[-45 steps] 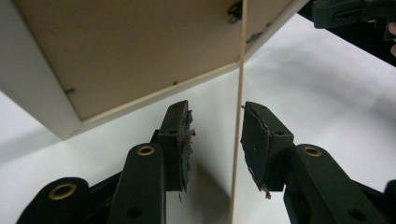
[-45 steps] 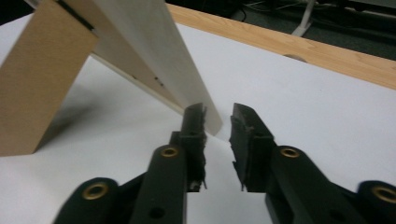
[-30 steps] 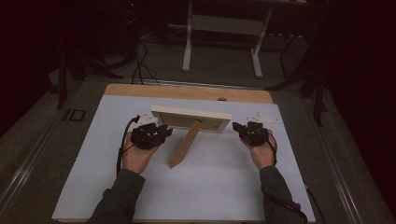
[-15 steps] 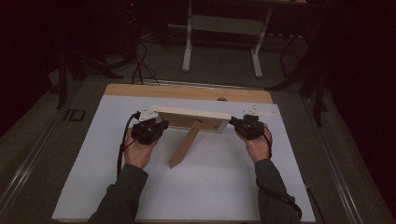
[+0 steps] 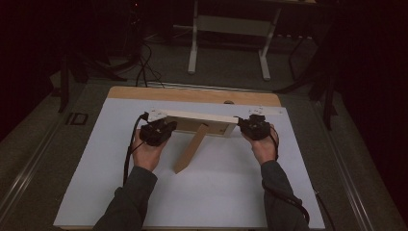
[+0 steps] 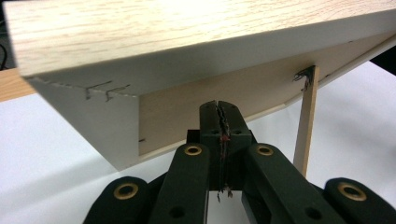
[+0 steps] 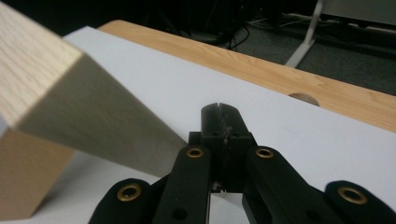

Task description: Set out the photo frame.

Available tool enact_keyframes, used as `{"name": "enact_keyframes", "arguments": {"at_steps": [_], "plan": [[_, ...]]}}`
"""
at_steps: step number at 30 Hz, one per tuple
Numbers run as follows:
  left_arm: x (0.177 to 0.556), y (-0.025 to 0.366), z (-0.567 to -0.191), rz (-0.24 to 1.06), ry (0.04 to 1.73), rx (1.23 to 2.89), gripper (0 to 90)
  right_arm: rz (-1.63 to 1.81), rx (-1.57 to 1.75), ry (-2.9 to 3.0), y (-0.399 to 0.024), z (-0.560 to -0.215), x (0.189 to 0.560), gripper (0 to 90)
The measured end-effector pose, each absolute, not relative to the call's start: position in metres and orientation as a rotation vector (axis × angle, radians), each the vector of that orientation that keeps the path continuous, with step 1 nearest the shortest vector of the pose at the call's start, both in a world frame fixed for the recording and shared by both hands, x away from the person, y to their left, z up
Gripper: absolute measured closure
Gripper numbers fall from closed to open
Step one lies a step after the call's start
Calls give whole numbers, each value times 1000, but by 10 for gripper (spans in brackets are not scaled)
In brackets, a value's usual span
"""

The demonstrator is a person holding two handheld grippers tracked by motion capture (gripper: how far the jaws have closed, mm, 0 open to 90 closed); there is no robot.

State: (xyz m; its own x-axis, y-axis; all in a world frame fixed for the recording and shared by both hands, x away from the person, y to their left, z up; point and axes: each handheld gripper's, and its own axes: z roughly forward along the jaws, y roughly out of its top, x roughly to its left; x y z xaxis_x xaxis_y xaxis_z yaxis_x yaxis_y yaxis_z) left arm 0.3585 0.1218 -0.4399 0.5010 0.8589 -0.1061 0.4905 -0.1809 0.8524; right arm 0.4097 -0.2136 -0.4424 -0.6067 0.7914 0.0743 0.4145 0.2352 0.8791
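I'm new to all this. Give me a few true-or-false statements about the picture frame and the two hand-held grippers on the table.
1. The wooden picture frame stands propped on its back strut. True.
2. The left gripper has its jaws wide open. False: they are shut together, with nothing between them.
3. The right gripper clamps the frame. False: its jaws are shut on nothing, beside the frame's end.
4. The frame stands on a white sheet. True.
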Motion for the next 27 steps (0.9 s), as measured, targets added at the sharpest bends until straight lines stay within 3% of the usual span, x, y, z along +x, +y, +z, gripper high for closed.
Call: {"name": "enact_keyframes", "arguments": {"at_steps": [27], "plan": [[368,111,-439,489,1108,1872,900,1392,1096,2184,-215,-439,415,898]]}}
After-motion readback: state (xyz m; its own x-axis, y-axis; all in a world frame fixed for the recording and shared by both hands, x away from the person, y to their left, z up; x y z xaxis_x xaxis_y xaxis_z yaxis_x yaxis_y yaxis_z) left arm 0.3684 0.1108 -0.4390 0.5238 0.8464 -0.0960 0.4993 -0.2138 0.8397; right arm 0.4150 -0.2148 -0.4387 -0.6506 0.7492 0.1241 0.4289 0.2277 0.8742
